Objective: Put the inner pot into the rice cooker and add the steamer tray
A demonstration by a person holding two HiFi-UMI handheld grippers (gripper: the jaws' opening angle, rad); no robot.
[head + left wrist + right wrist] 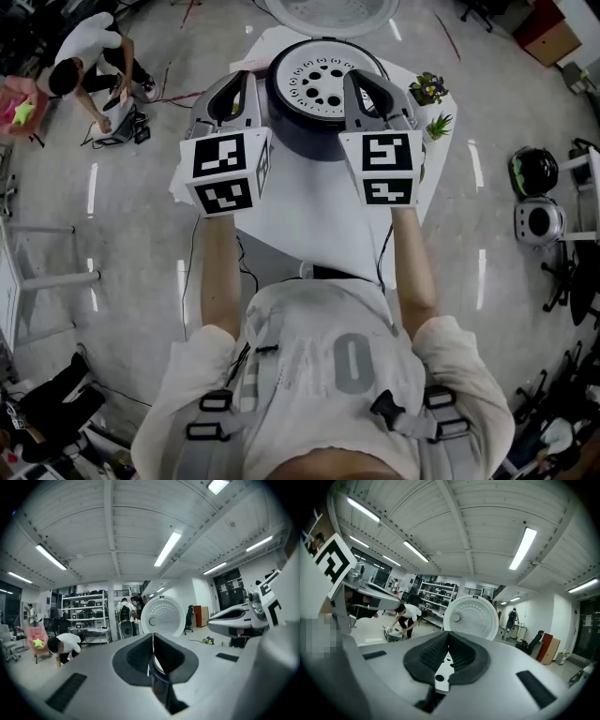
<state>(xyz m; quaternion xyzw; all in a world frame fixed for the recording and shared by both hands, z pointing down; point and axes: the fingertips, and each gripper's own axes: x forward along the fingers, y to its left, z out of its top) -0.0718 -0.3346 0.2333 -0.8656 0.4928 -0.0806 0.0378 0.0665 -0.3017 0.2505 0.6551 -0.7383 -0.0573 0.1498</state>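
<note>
The white steamer tray (322,79), a round disc full of holes, sits inside a dark round rim (281,112) over the grey rice cooker body (319,145). The cooker's white lid (328,11) stands open behind it. My left gripper (251,86) grips the tray's left side and my right gripper (356,84) its right side. In the right gripper view the jaws (449,656) are shut on a white perforated edge (441,674). In the left gripper view the jaws (152,651) pinch a thin dark-edged rim (159,677). The lid (163,617) (471,618) faces both cameras.
The cooker stands on a white table (309,220) with two small potted plants (429,89) at its right edge. A person (89,52) crouches on the floor at the far left. Two more cookers (536,197) sit on the floor to the right. Shelving (89,616) lines the back.
</note>
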